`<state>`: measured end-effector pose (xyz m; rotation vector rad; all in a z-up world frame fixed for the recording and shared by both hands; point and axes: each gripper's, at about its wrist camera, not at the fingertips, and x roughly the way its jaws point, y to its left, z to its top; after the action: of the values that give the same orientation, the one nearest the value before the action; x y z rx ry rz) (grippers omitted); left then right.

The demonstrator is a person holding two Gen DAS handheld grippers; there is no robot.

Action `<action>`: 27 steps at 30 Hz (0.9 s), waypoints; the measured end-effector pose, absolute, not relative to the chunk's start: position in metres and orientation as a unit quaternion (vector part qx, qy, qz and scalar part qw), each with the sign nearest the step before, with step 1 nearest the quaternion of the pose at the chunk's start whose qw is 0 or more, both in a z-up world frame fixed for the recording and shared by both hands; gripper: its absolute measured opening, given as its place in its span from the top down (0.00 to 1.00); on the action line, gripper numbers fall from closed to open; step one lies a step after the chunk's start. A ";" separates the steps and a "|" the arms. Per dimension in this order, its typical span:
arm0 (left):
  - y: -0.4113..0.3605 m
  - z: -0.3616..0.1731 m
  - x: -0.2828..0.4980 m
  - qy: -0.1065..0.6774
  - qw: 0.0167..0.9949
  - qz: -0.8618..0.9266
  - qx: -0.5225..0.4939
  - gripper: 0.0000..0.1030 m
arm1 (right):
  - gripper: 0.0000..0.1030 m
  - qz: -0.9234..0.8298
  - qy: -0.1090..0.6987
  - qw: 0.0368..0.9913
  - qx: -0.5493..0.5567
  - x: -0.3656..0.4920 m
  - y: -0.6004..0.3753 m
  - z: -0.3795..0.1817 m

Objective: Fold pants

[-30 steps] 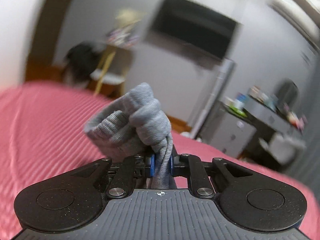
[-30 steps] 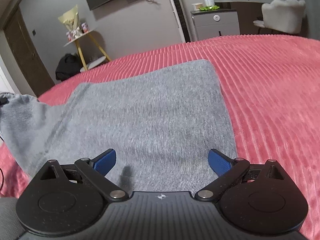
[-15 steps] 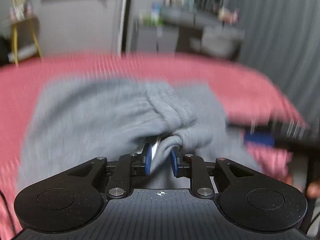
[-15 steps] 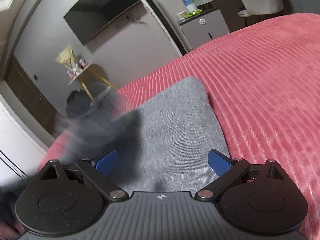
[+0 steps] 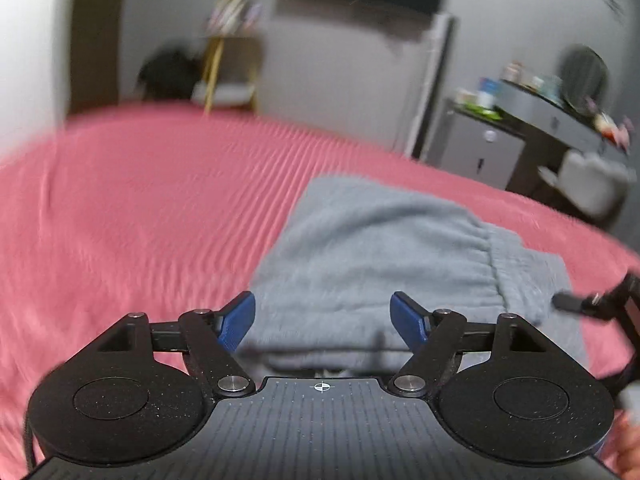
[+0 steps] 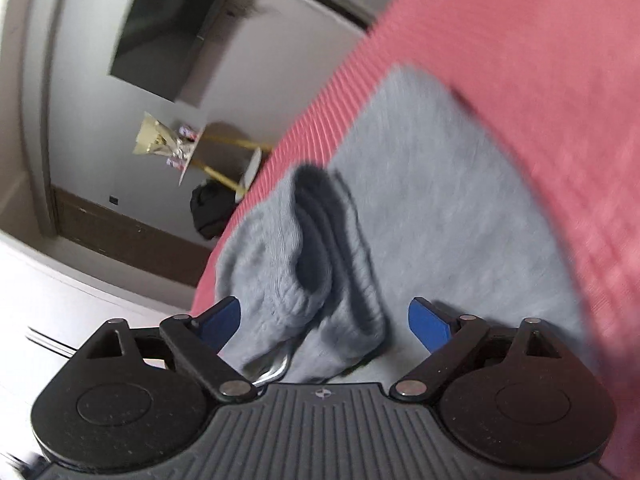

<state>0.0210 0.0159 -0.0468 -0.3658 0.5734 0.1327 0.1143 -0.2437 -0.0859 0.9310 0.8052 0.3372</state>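
Left tongs [image 5: 322, 316] newly spread, pants [image 5: 384, 248] released onto bed [image 5: 140, 208].

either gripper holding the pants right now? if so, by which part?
Neither. The left gripper has just opened, pads clear of the grey pants. The right gripper is open around the bunched cuff, not clamping it.

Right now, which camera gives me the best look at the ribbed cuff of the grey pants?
The right wrist view: the ribbed cuff lies bunched up close between the open right tongs, its dark opening visible. The left wrist view shows the grey pants on the pink bedspread with a gathered band, blurred; no cuff opening.
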 end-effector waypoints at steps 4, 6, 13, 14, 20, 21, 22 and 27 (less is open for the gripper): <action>0.058 -0.075 0.031 0.325 0.884 0.058 -0.330 0.28 | 0.06 0.137 0.401 0.794 0.437 0.133 -0.218 -0.098; 0.075 -0.085 0.028 0.320 0.862 0.057 -0.389 0.28 | 0.10 0.146 0.408 0.788 0.437 0.142 -0.202 -0.099; 0.079 -0.092 0.027 0.305 0.850 0.045 -0.426 0.28 | 0.47 0.131 0.412 0.782 0.450 0.156 -0.176 -0.105; 0.080 -0.092 0.024 0.304 0.851 0.045 -0.426 0.28 | 0.46 0.127 0.415 0.780 0.451 0.158 -0.174 -0.104; 0.085 -0.091 0.014 0.306 0.843 0.052 -0.439 0.28 | 0.56 0.140 0.384 0.828 0.383 0.159 -0.153 -0.052; 0.085 -0.091 0.014 0.307 0.842 0.054 -0.440 0.28 | 0.57 0.149 0.368 0.834 0.383 0.155 -0.151 -0.041; 0.084 -0.091 0.014 0.308 0.841 0.056 -0.441 0.28 | 0.57 0.161 0.353 0.838 0.383 0.151 -0.151 -0.031; 0.081 -0.089 0.015 0.308 0.846 0.055 -0.432 0.28 | 0.57 0.174 0.305 0.848 0.397 0.131 -0.168 -0.006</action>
<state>0.0147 0.0810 -0.0893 -0.9112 0.6506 0.1155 0.1311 -0.1683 -0.0059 0.8375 0.6422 0.3669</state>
